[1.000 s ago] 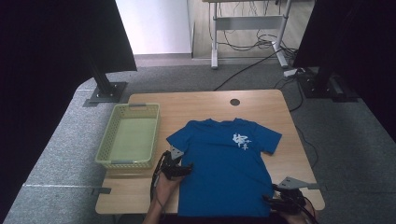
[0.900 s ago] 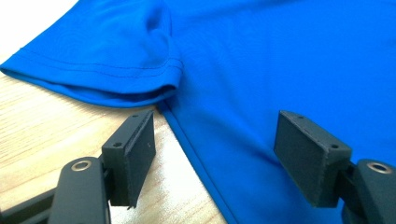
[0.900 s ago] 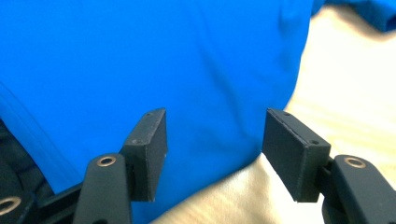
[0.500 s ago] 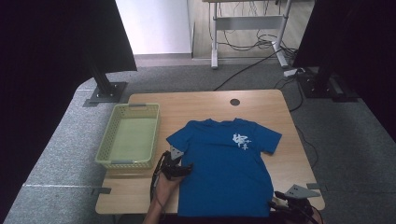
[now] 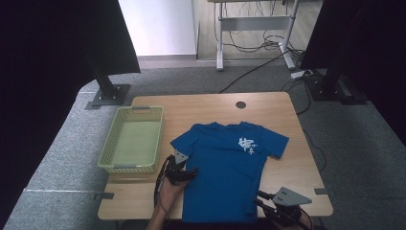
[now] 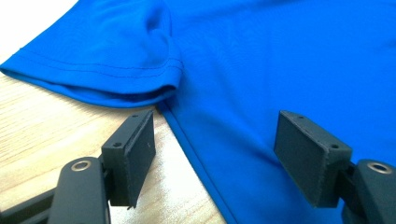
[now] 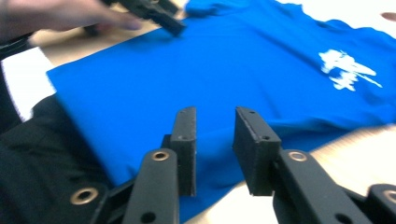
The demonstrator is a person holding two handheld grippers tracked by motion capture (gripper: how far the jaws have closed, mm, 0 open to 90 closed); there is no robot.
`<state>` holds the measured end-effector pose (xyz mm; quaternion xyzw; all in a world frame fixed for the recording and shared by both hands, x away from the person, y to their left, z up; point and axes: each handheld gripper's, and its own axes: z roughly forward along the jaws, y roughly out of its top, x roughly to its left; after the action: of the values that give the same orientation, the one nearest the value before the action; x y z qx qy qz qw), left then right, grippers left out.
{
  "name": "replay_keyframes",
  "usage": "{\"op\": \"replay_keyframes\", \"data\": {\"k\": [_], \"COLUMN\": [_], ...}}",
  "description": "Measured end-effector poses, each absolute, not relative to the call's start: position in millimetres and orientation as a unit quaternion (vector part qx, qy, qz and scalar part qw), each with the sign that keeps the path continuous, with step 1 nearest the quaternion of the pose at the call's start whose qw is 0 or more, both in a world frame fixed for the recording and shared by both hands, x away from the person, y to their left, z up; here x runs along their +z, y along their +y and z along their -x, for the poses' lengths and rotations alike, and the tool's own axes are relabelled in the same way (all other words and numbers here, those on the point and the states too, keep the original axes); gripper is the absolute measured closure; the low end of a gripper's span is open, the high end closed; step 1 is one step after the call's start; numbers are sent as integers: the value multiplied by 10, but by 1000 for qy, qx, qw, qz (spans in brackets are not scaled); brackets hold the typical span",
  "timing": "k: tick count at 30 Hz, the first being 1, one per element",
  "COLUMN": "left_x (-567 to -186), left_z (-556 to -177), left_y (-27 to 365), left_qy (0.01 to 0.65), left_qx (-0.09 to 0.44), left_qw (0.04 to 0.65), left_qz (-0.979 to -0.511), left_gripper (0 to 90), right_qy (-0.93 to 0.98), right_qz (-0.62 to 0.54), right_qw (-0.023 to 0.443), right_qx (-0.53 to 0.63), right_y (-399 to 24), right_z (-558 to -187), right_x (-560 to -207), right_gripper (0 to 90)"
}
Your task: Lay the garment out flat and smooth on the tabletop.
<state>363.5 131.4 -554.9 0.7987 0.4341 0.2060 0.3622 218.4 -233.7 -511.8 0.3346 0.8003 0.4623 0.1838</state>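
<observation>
Closing its jaws to a narrow, empty gap, the right gripper (image 5: 261,201) lifted by the blue cotton T-shirt (image 5: 230,167), spread flat mid-table; folding probably started next. At nine o'clock, the left gripper (image 6: 215,154) waited wide

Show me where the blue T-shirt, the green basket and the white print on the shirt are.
blue T-shirt (image 5: 222,182): high view, middle of its front.
green basket (image 5: 109,149): high view, its left wall.
white print (image 5: 248,144): high view, centre of the chest design.
</observation>
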Motion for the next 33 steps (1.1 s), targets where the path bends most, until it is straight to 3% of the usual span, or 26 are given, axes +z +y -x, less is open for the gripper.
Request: {"op": "replay_keyframes", "data": {"k": [5,18,21,25,33], "left_x": [-5549,-5549,-5549,-5549,-5549], "left_z": [-3637,-3634,-3634,-3634,-3634], "left_y": [1310,1308,1308,1308,1308], "left_qy": [435,436,436,436,436], "left_qx": [207,208,208,208,208], "left_qw": [362,362,362,361,361], "left_qz": [-798,-797,-797,-797,-798], "left_gripper": [287,288,288,288,288], "right_qy": [800,834,840,851,840], "right_qz": [-363,-311,-305,-296,-306], "right_qw": [164,95,98,112,123], "right_qx": [449,446,439,419,432], "right_y": [-2452,-2018,-1973,-1933,-2120], "right_z": [-2246,-2376,-2369,-2363,-2283], "right_x": [-5276,-5505,-5533,-5598,-5492], "right_gripper": [644,639,660,845,872]}}
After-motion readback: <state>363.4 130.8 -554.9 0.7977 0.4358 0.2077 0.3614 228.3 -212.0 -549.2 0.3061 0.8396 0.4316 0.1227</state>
